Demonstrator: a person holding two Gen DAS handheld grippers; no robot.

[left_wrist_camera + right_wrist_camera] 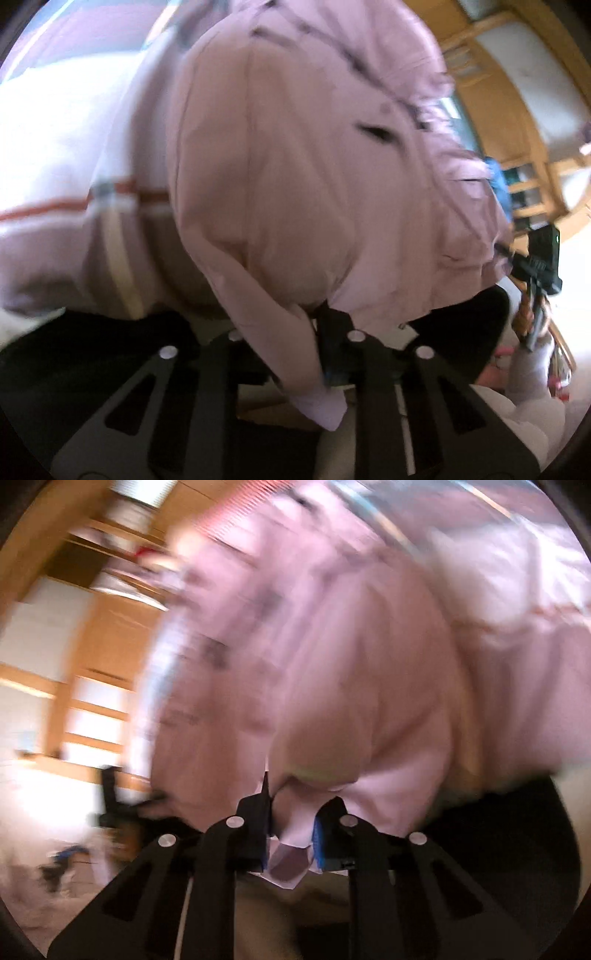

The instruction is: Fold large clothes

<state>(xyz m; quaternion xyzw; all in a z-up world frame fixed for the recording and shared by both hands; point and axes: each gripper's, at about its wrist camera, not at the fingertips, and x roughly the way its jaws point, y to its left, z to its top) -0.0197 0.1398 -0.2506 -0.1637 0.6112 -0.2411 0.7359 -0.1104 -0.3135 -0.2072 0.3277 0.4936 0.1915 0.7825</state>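
The right wrist view is smeared by motion blur, so the wooden shelving (pixel 99 657) and the dark device (pixel 110 805) at its left cannot be made out. In the left wrist view, one of the fingers (pixel 334 343) is partly covered by the pink garment (pixel 295 166), whose upper part is cut off by the edge.

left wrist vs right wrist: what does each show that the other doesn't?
Left wrist only: a striped bedcover beside the garment, a dark slit on the fabric, and the right gripper at the garment's far edge.

Right wrist only: blue pads pinching a fabric corner; the picture is heavily blurred.

Both: the pink garment, wooden shelving behind it, and each view's own gripper, left and right, shut on pink fabric.
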